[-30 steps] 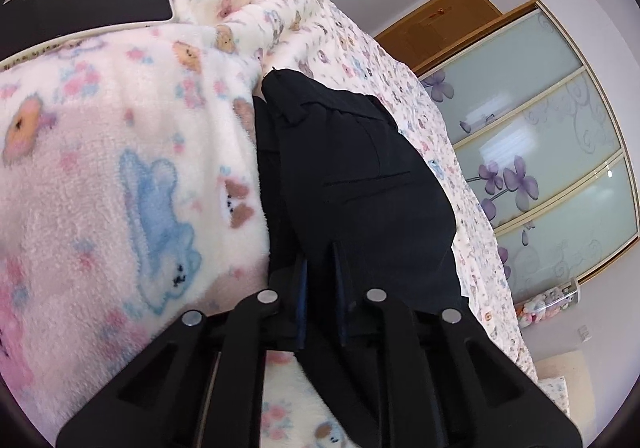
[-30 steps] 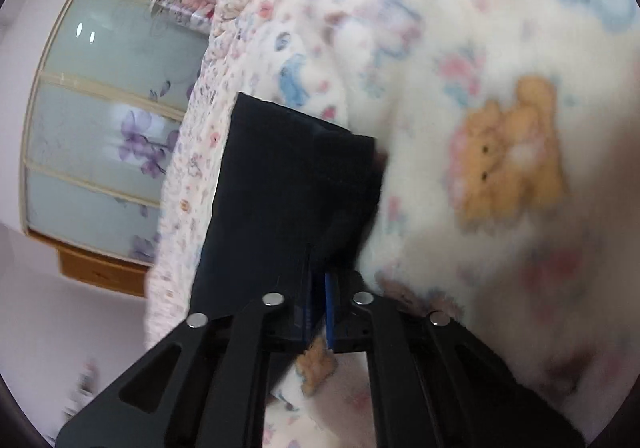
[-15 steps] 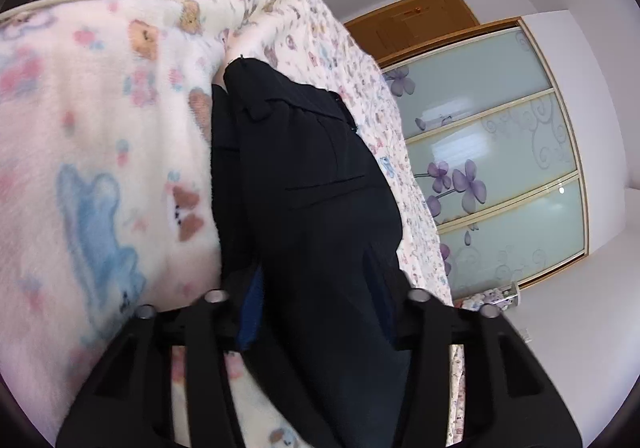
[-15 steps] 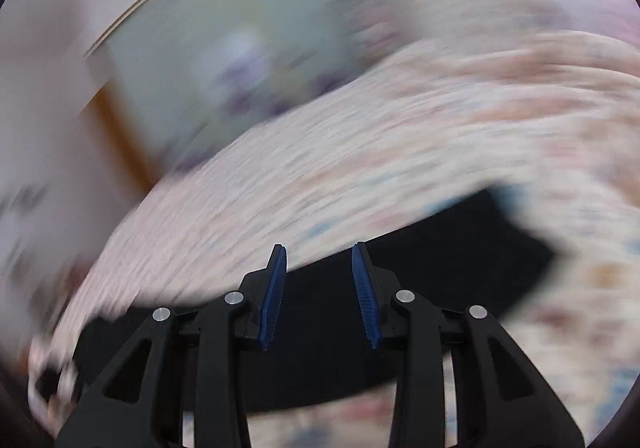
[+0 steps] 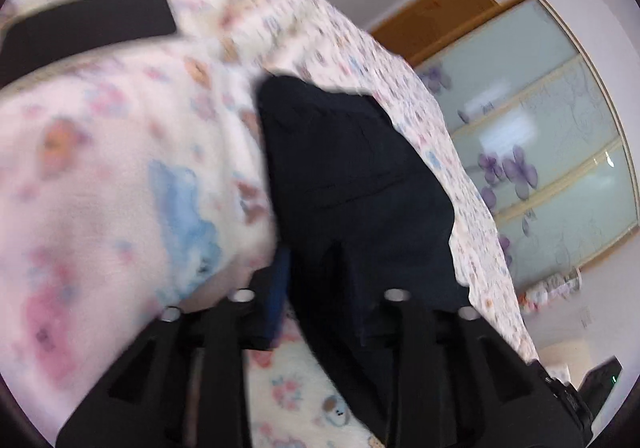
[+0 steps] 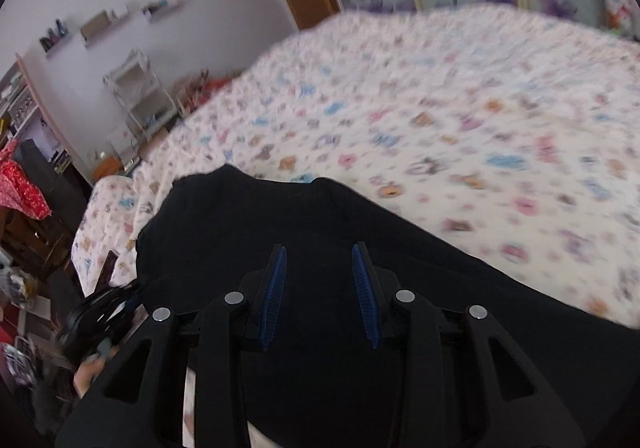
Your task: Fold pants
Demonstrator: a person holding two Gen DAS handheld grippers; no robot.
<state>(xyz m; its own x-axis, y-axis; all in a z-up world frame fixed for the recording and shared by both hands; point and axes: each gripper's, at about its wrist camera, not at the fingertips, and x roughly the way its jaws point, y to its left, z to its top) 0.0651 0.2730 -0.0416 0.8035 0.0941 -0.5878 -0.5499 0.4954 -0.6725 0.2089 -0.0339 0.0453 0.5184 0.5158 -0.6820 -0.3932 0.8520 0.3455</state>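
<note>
The black pants (image 5: pixel 352 175) lie folded in a long strip on a cream blanket with bear prints. My left gripper (image 5: pixel 320 268) is open, its jaws spread on either side of the near end of the pants; the right finger is hidden against the dark cloth. In the right wrist view the pants (image 6: pixel 360 388) fill the lower frame. My right gripper (image 6: pixel 320 280) is open and empty just above the cloth, both blue pads (image 6: pixel 276 288) showing.
A black flat tablet-like slab (image 5: pixel 84 27) lies on the blanket at the far left. Sliding wardrobe doors (image 5: pixel 540 151) with purple flowers stand beyond the bed. A white rack (image 6: pixel 140 99) and shelves stand by the wall. The left gripper and hand (image 6: pixel 100 324) show at the bed's edge.
Both grippers let go of the pants and opened. The right gripper swung round over the pants to face across the bed. The left gripper shifted slightly, jaws still spread.
</note>
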